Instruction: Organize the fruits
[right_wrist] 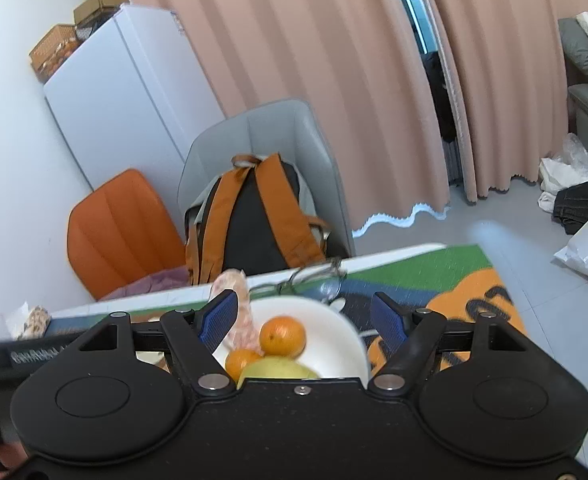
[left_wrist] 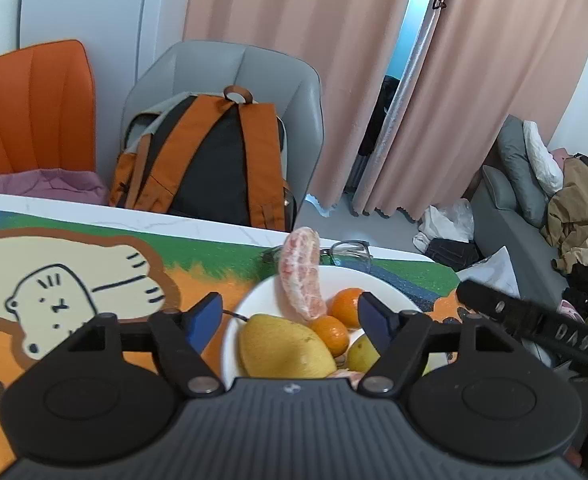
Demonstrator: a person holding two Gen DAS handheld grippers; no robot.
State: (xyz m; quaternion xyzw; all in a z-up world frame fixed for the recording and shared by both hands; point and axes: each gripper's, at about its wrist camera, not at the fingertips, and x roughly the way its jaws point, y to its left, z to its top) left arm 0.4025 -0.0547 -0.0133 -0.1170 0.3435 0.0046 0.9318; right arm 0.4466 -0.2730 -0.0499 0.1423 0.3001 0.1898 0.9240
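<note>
White plate (left_wrist: 390, 286) of fruit on the mat (left_wrist: 197, 268): pomelo (left_wrist: 281, 346), two oranges (left_wrist: 348, 306), peeled segment (left_wrist: 300, 276) and pear (left_wrist: 362, 354), all just ahead of the left claw (left_wrist: 289, 318), jaws apart and empty; right claw (right_wrist: 308, 318) likewise spread, holding nothing, over the plate's near rim.

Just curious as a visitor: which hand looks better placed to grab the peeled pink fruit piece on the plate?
Probably left: the left gripper stands open with the pomelo segment centred ahead; it sits off beside the right gripper.
</note>
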